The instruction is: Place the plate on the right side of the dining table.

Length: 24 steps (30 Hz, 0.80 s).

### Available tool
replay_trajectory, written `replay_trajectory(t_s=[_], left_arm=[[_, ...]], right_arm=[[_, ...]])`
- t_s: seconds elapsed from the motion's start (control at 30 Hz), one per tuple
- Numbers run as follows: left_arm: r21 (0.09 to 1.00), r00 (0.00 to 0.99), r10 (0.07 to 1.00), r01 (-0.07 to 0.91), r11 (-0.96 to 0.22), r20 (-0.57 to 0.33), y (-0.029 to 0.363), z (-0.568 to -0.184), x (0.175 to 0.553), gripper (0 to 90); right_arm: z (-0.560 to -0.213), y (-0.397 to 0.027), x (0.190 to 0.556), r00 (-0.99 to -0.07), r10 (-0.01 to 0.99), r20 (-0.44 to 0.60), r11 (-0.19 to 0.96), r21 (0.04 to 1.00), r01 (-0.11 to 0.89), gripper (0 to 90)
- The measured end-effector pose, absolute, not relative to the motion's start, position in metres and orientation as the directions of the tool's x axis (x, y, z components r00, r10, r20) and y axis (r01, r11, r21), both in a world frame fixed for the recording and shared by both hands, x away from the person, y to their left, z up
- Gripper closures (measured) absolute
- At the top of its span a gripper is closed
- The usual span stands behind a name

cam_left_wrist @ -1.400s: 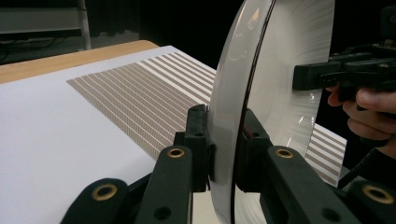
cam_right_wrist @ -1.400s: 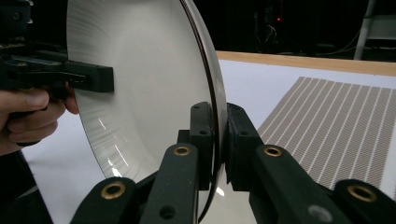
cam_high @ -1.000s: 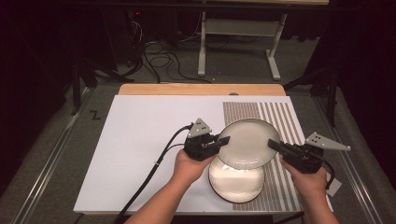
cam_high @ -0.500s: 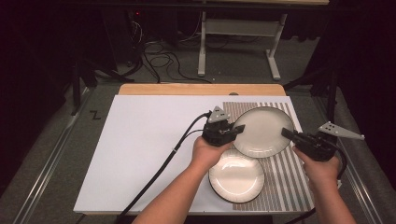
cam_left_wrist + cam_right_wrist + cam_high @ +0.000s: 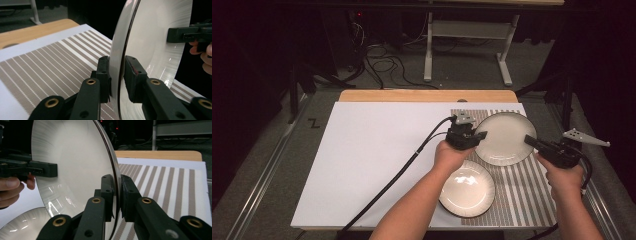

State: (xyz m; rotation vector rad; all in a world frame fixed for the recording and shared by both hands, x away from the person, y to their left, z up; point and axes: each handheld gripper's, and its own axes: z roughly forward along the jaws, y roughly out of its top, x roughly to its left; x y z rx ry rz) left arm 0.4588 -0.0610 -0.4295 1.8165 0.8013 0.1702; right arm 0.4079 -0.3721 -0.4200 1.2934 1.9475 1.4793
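Note:
A large pale plate (image 5: pixel 504 137) hangs over the striped mat (image 5: pixel 532 180), held by its two opposite rims. My left gripper (image 5: pixel 476 136) is shut on its left rim; in the left gripper view the plate (image 5: pixel 150 45) stands edge-on between the pads of my left gripper (image 5: pixel 117 80). My right gripper (image 5: pixel 532 141) is shut on the right rim. In the right gripper view the rim of the plate (image 5: pixel 75 162) sits clamped in my right gripper (image 5: pixel 117 195). A second, smaller plate (image 5: pixel 468 187) lies flat on the mat, nearer the front edge.
The mat lies on the right part of a white board (image 5: pixel 377 150) with a wooden strip (image 5: pixel 427 95) behind it. A black cable (image 5: pixel 412 157) trails from the left gripper across the board. Table legs and cables lie on the floor beyond.
Both hands have carried the large plate to the right and away from me. It no longer covers the smaller plate, which now lies fully in sight.

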Motion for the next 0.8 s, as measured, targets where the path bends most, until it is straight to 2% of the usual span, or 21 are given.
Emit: replay_trajectory(t_s=[0.2,0.8], left_arm=[[0.865,0.757,0.593,0.464,-0.189,-0.276,-0.075,-0.442,0.466,73.9],[0.798,0.74,0.62,0.526,-0.294,-0.26,-0.091,-0.471,0.469,71.6]], right_arm=[[-0.431,-0.384,0.41,-0.48,0.845,0.236,0.014,0.887,0.461,83.6],[-0.462,-0.394,0.41,-0.455,0.856,0.247,0.013,0.868,0.496,84.2]])
